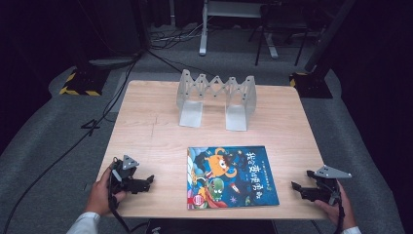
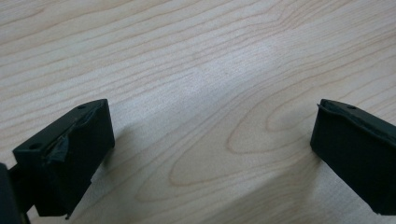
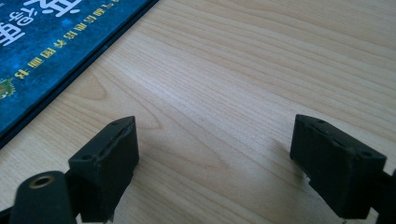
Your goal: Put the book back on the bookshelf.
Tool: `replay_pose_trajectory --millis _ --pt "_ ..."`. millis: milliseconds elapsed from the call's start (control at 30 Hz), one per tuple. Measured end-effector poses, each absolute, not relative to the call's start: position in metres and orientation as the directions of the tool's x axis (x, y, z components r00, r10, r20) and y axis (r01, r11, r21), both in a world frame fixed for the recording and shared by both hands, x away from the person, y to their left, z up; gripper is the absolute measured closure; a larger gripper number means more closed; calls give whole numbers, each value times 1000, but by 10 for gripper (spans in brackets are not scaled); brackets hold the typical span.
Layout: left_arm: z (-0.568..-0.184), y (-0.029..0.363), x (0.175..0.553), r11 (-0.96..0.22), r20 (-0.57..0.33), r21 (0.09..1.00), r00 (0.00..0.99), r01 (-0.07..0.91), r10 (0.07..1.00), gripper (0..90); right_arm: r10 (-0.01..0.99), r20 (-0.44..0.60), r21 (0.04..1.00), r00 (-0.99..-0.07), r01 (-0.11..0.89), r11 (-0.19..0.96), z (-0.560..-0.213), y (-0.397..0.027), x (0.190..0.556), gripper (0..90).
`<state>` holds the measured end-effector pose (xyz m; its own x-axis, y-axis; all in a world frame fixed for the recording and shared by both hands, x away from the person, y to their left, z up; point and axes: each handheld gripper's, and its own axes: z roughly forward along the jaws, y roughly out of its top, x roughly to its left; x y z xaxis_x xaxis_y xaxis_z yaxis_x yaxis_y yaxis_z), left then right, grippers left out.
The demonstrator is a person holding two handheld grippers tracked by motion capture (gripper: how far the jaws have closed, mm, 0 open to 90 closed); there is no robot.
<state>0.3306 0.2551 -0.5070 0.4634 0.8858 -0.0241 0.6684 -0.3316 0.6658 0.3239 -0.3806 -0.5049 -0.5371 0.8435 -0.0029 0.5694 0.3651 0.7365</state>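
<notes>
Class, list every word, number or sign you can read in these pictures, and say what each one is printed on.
Book cover, large white title: Chinese characters, seemingly "我会变成鬼的", too blurred to be sure.
Book cover edge, right gripper view: a row of small pale Chinese characters, too small to read.
Red round badge on the cover: too small to read.
Folding rack, table, grippers: no text.

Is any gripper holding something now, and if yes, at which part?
Nothing is held. The left gripper and the right gripper both stand open over bare table, on either side of the book.
</notes>
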Motion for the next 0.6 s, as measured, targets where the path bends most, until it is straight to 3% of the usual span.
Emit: replay_pose_trajectory --millis 233,500,600 --pt "-507 251 336 -341 -24 668 477 661 878 2 843 -7 736 -538 568 369 -505 -380 324 156" --pt "-506 239 335 -509 -11 661 685 552 729 0 765 -56 739 -642 489 464 -504 -369 319 156" --pt "-506 225 336 -543 -17 661 734 518 679 1 745 -22 726 -667 502 471 -502 -358 316 192"
